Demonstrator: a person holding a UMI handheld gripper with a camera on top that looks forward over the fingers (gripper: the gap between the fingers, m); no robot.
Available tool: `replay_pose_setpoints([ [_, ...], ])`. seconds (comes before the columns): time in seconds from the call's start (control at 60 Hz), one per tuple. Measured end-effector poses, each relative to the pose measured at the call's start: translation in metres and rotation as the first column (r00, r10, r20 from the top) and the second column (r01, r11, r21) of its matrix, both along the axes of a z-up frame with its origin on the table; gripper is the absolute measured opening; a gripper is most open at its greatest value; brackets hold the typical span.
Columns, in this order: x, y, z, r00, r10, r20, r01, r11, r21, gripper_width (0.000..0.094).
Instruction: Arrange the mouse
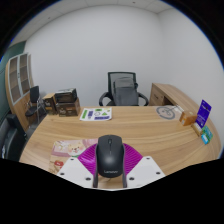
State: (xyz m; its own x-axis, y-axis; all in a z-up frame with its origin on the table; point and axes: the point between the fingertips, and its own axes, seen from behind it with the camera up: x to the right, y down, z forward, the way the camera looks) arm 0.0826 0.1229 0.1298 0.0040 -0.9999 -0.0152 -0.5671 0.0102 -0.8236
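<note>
A black wireless mouse (109, 157) with a scroll wheel and a small brand mark sits lengthwise between my fingers, its nose pointing away from me. My gripper (109, 165) is shut on the mouse, with the magenta pads (88, 157) pressing on its left and right sides. The mouse hangs over the near part of the wooden desk (140, 128). Its underside and the desk right beneath it are hidden.
A leaflet (68, 147) lies on the desk left of the fingers. Farther back are dark boxes (65, 100), papers (97, 114) and a grey office chair (122, 90). At the right stand small items (185, 115) and a blue card (204, 112). A cabinet (20, 80) stands at the left.
</note>
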Motion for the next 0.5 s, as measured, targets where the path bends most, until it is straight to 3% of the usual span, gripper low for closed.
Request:
replay_pose_setpoints([
  [0.217,0.04,0.097,-0.008,0.994,0.101,0.03,-0.101,0.995,0.008,0.0326],
  [0.317,0.046,0.133,-0.04,0.991,0.136,0.006,-0.136,0.991,0.016,0.0327],
  [0.5,0.036,0.149,-0.111,0.986,0.135,-0.096,-0.136,0.991,-0.007,0.0328],
])
